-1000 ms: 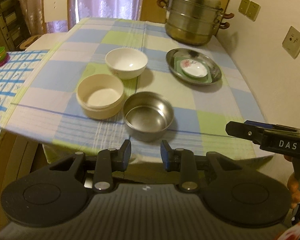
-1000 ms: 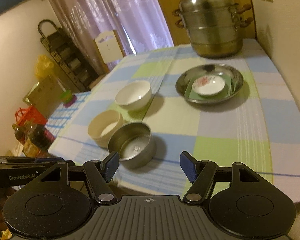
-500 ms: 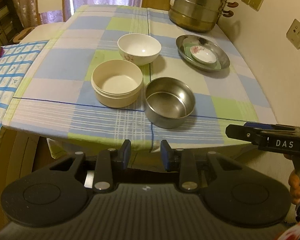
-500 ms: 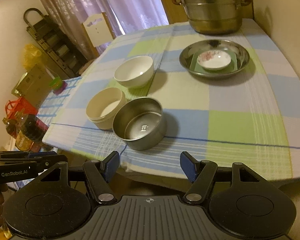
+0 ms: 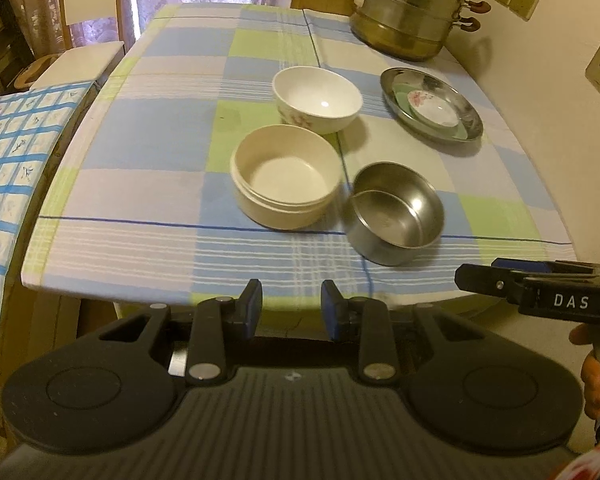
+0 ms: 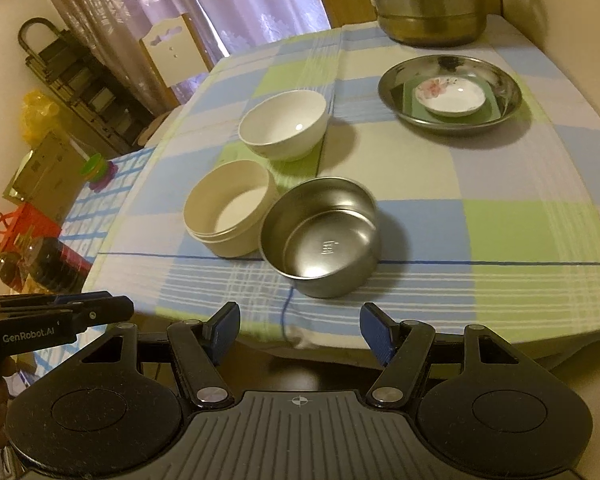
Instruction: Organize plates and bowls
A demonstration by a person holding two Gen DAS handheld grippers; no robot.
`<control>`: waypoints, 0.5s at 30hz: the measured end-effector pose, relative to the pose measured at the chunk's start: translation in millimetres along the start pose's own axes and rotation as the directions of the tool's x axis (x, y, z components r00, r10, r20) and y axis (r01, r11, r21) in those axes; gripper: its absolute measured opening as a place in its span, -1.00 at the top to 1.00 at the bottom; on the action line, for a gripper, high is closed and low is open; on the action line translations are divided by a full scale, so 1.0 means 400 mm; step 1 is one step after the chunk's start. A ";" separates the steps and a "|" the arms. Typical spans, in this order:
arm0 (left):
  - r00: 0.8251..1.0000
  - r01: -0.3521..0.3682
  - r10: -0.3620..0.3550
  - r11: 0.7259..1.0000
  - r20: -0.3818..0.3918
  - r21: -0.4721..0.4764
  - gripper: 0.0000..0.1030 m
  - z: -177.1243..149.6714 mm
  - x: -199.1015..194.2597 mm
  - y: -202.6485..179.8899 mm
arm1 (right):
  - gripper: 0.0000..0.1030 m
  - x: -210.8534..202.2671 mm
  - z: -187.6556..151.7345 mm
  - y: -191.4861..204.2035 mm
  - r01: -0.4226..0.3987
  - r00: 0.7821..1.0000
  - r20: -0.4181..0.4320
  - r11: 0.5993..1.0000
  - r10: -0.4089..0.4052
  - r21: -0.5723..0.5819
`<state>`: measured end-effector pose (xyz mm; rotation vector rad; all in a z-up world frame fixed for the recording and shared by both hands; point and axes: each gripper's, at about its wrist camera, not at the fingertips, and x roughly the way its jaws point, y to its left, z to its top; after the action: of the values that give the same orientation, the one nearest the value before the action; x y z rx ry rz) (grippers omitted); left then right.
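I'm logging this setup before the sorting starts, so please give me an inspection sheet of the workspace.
Surface: checked tablecloth, flat.
Job's things: white bowl, cream bowl and steel bowl grouped near the front edge; steel plate holds a green square dish and a floral saucer.
Clutter: tiered steamer pot at the far end.
Grippers: left hand-held gripper and right hand-held gripper open, empty, short of the table.
Cables: nothing seen.
Surroundings: curtain, chair, wall sockets.

1. Table (image 5: 148, 184) under a checked cloth.
2. Near edge: cream bowl (image 5: 286, 176), steel bowl (image 5: 396, 218) right beside it.
3. Behind them: white bowl (image 5: 317, 98).
4. Far right: steel plate (image 5: 466, 110), steamer pot (image 5: 410, 20).
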<state>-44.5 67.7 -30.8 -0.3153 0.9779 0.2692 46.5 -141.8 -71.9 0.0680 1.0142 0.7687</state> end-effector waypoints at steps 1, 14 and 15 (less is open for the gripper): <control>1.000 0.002 -0.002 1.000 -0.001 0.004 0.44 0.005 0.003 0.011 | -0.30 0.008 0.001 0.008 0.000 1.000 0.000 1.000 0.000 0.007; 0.999 0.043 -0.041 0.996 -0.017 0.082 0.44 0.071 0.074 0.142 | -0.28 0.130 0.019 0.111 0.002 1.000 0.003 0.994 -0.002 0.114; 0.999 0.047 -0.046 0.995 -0.017 0.088 0.44 0.077 0.081 0.148 | -0.27 0.141 0.022 0.117 0.002 1.000 0.005 0.993 -0.002 0.122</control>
<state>-25.2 136.8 -50.3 -0.2594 0.9927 0.1811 44.3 -70.4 -90.5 0.1744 1.0554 0.7037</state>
